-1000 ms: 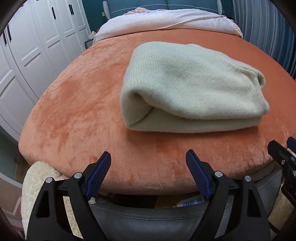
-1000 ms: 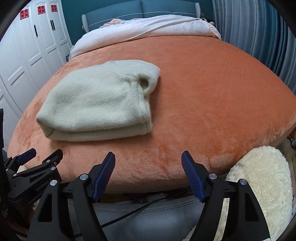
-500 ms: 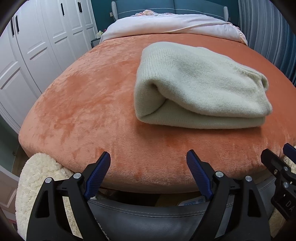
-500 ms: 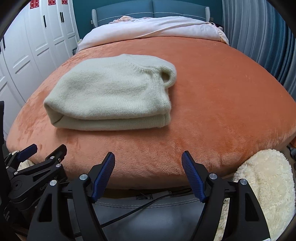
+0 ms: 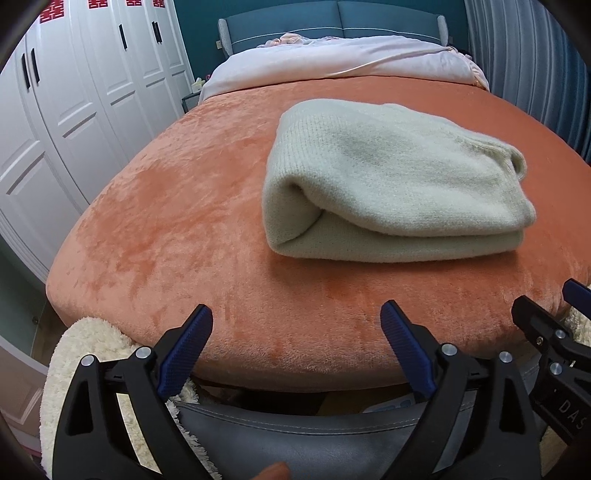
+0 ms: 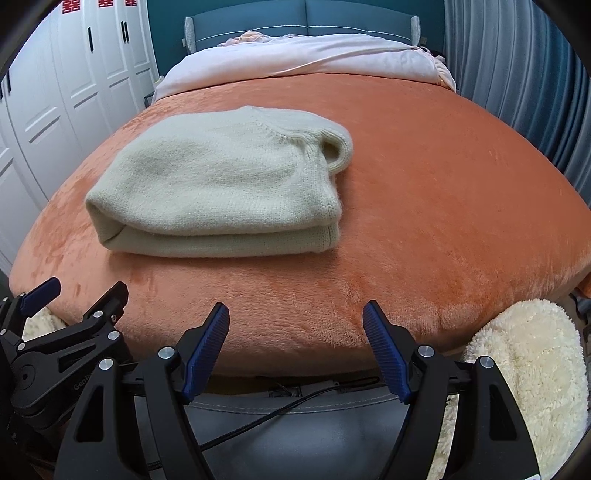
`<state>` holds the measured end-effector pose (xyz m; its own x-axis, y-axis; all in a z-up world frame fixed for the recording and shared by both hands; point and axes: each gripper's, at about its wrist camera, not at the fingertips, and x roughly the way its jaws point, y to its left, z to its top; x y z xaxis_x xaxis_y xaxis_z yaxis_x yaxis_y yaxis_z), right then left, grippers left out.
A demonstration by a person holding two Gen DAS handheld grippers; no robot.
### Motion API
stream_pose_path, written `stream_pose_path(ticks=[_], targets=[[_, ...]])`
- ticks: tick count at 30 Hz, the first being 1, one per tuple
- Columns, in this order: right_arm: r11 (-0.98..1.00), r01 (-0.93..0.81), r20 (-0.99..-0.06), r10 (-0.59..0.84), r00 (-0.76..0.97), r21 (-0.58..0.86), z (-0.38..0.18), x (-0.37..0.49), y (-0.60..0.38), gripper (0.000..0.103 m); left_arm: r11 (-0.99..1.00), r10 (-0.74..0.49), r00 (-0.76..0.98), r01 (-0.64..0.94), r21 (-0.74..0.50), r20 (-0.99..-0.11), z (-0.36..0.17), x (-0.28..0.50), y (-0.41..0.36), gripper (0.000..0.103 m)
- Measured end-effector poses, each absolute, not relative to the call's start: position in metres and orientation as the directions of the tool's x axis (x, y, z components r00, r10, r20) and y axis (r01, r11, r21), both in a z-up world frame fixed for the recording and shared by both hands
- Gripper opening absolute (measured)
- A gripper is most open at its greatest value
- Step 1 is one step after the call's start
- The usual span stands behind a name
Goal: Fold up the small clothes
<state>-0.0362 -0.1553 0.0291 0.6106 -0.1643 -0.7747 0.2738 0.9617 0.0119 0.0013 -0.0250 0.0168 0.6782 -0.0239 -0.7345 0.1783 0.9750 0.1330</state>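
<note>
Left gripper (image 5: 295, 325) stood wide, jaws just opened further w/ nothing between them, touching nothing, at the near edge of the bed (image 5: 166, 206). Right gripper (image 6: 295, 323) also wide & empty, beside the left. Folded cream sweater (image 6: 218, 188) lay on the orange blanket, well ahead of both, neck end to the right. Fluffy cream throw (image 6: 532, 365) at near right. White wardrobe (image 5: 74, 110) on left, teal headboard (image 5: 332, 18) at back.

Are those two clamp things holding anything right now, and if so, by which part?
Nothing is held. The left tool and right tool are both open, short of the folded cream sweater on the orange blanket.
</note>
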Motion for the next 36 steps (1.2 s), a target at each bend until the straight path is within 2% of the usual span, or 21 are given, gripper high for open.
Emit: stream_pose_path(ticks=[36], targets=[[0.964, 0.265, -0.776, -0.157, 0.610, 0.013, 0.025, -0.037, -0.140, 0.073, 0.978, -0.019, 0.673, 0.165, 0.126, -0.739, 0.013, 0.002, -0.029, 0.092]])
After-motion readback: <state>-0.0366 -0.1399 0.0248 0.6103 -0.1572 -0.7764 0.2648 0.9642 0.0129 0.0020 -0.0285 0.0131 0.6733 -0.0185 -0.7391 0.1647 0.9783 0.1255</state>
